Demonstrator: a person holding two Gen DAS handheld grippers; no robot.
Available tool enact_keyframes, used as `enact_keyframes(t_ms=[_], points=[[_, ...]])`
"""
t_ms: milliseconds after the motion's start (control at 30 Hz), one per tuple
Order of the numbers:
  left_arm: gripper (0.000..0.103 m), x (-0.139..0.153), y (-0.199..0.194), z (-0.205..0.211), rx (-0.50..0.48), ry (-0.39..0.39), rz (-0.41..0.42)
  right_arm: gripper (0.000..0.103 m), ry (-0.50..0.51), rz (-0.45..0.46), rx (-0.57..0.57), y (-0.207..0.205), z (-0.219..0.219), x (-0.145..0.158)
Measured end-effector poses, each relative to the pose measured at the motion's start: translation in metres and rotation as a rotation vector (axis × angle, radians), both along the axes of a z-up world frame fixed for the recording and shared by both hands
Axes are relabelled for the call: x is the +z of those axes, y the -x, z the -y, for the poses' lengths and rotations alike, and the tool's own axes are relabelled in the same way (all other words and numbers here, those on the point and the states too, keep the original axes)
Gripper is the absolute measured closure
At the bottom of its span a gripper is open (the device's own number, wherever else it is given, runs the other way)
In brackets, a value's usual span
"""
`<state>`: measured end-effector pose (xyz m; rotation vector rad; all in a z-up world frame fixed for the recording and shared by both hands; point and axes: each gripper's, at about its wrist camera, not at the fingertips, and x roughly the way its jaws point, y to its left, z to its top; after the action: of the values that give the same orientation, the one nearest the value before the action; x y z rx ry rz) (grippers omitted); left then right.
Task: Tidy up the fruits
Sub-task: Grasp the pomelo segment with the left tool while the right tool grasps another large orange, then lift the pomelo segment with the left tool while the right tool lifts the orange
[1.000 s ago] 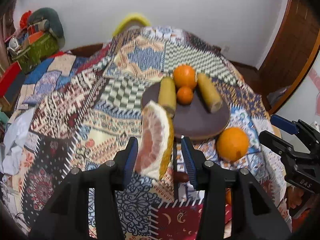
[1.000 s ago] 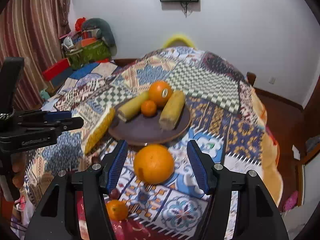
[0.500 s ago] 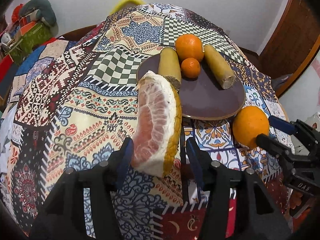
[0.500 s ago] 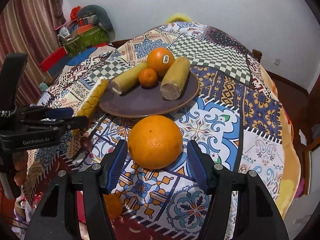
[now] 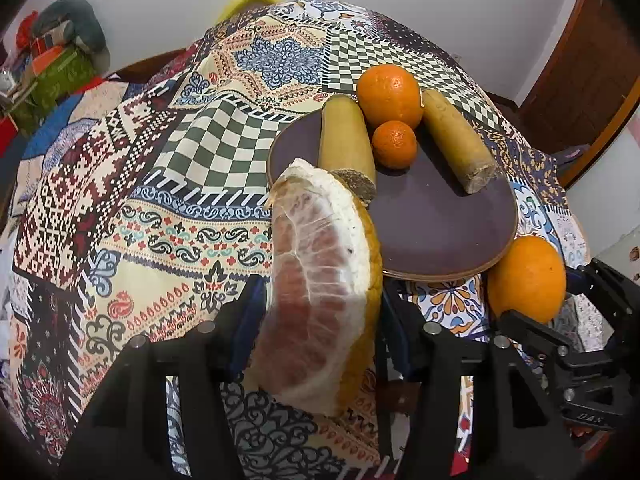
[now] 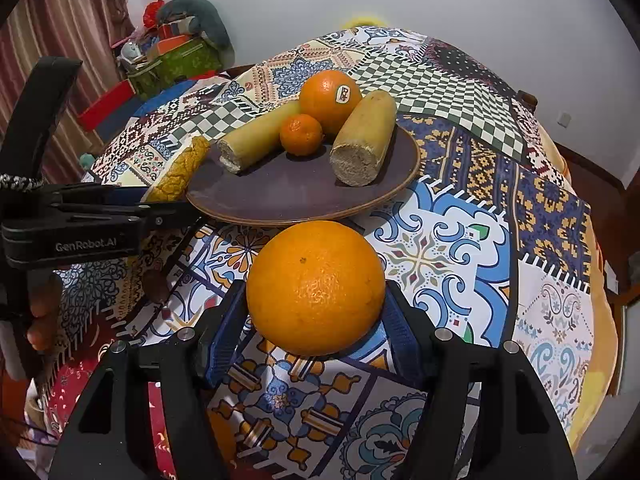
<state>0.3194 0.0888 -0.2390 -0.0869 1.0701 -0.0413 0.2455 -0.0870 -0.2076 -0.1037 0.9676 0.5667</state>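
Note:
A pomelo wedge [image 5: 320, 280] with pink flesh and yellow rind stands between the fingers of my left gripper [image 5: 320, 320], just left of the dark round plate [image 5: 440, 232]; the jaws sit close around it with a small gap showing. A large orange [image 6: 316, 286] sits between the pads of my right gripper [image 6: 316, 328], in front of the plate [image 6: 288, 196]; contact is unclear. On the plate lie an orange with a sticker [image 6: 330, 96], a small mandarin [image 6: 301, 135] and two yellow-brown cut pieces [image 6: 362, 138].
A patchwork cloth [image 6: 460, 240] covers the round table. Another small orange fruit [image 6: 220, 436] lies under my right gripper near the front edge. Clutter and a green box [image 6: 176, 64] stand at the back left by a curtain. A wooden door [image 5: 580, 72] is at the right.
Both grippers have moved forward and down: the pomelo wedge and the large orange now sit deeper between their fingers. The plate looks nearer.

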Motion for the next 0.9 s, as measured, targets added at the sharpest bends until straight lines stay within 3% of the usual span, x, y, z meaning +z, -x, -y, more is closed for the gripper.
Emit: enact_keyframes(t_ms=[333, 633, 700, 900], points=[[0.056, 0.003, 0.007, 0.000, 0.002, -0.010, 0.025, 0.042, 0.008, 0.016, 0.003, 0.002, -0.001, 0.003], [0.060, 0.027, 0.027, -0.008, 0.017, -0.007, 0.094, 0.042, -0.016, 0.038, -0.004, 0.006, 0.000, 0.017], [0.076, 0.033, 0.030, -0.009, 0.014, -0.009, 0.111, 0.042, -0.025, 0.050, -0.004, 0.006, 0.000, 0.023], [0.079, 0.039, 0.034, -0.010, 0.015, -0.020, 0.131, 0.042, -0.043, 0.095, -0.010, 0.003, 0.000, 0.041]])
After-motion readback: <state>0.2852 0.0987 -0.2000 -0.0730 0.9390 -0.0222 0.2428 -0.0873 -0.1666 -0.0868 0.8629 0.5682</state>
